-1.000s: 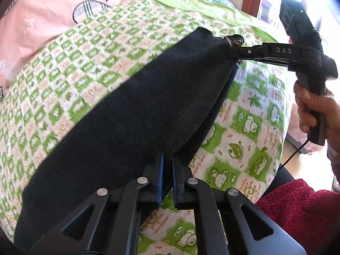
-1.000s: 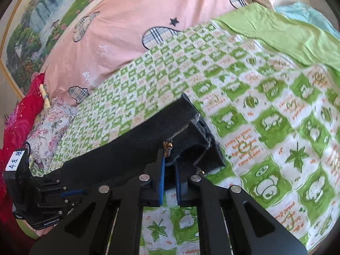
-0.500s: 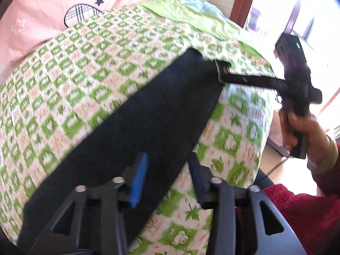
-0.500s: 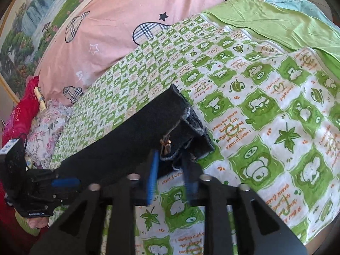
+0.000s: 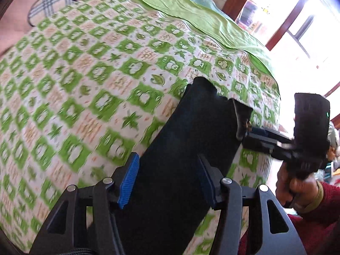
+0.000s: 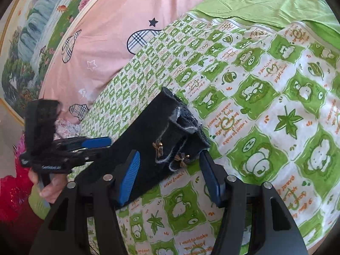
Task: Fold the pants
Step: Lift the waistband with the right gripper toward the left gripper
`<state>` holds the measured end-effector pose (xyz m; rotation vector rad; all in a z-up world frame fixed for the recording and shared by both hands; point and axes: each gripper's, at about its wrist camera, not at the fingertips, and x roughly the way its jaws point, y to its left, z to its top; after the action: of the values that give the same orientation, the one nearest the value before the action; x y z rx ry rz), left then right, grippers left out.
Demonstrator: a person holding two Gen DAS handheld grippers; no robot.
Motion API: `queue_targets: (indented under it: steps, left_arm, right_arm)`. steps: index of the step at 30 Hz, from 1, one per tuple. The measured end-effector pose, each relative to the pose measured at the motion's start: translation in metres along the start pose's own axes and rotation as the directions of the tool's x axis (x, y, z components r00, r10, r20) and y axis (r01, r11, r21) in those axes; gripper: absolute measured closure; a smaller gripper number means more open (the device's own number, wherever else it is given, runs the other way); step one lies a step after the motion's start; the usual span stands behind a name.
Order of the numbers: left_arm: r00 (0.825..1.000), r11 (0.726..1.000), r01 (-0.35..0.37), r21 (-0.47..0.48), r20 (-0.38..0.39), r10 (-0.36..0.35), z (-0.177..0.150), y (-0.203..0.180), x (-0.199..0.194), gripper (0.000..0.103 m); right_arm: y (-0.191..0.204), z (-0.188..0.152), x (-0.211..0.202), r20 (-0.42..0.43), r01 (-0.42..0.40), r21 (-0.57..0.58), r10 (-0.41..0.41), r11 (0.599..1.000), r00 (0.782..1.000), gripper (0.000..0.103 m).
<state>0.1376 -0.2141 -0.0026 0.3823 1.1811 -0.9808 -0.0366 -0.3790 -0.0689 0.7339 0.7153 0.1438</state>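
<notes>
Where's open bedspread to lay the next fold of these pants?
Bare green-checked bedspread lies between the pants and the pink quilt, and beyond the cuff toward the plain green sheet. It is crowded along the near edge, where both open tools sit.

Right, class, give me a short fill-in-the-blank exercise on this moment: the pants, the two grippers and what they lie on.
1. The dark pants lie as a long strip on a bedsheet checked white and ____.
2. Both the left gripper and the right gripper have their jaws ____.
3. The pads inside the fingers are ____ in colour.
4. Near the right gripper, the pants' end carries two small ____ as trim.

Missing words: green; open; blue; bows
</notes>
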Motion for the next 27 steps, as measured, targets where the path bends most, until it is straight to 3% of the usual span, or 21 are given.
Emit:
queue_targets:
  steps: [4,8,11,12,16,18,22,27]
  left_arm:
    - [0.998,0.999,0.052,0.004,-0.045,-0.052,0.027,0.0,0.028,0.047]
    - [0.991,0.995,0.098,-0.004,-0.089,-0.098,0.046,-0.001,0.056,0.047]
    - [0.99,0.993,0.12,0.008,-0.082,-0.118,0.059,-0.005,0.066,0.046]
    - [0.99,0.993,0.121,0.011,-0.08,-0.12,0.061,-0.007,0.068,0.048]
    - [0.991,0.99,0.127,0.066,-0.045,-0.125,0.064,-0.023,0.068,0.084]
    - [0.994,0.99,0.106,0.092,-0.017,-0.105,0.062,-0.03,0.065,0.091]
    - [0.991,0.991,0.126,0.051,0.028,-0.127,0.056,-0.026,0.049,0.093]
    - [0.985,0.991,0.118,0.057,0.124,-0.124,0.039,-0.026,0.002,0.093]
  right_arm:
    - [-0.001,-0.002,0.002,0.016,0.005,-0.008,-0.005,1.0,1.0,0.047]
    - [-0.01,-0.002,0.004,0.021,0.01,0.013,-0.01,1.0,1.0,0.065]
    - [-0.012,-0.002,0.006,0.024,0.012,0.01,-0.012,1.0,1.0,0.069]
    - [-0.011,-0.003,0.007,0.026,0.013,0.002,-0.013,1.0,1.0,0.069]
    - [-0.008,-0.002,0.013,0.023,0.008,-0.017,-0.007,1.0,1.0,0.079]
    - [-0.01,-0.002,0.014,0.015,-0.01,-0.014,0.011,1.0,1.0,0.083]
    - [-0.006,-0.002,0.009,0.019,-0.058,-0.012,0.058,0.998,0.998,0.086]
    - [0.02,-0.001,-0.006,0.06,-0.16,-0.063,0.164,0.985,0.985,0.087]
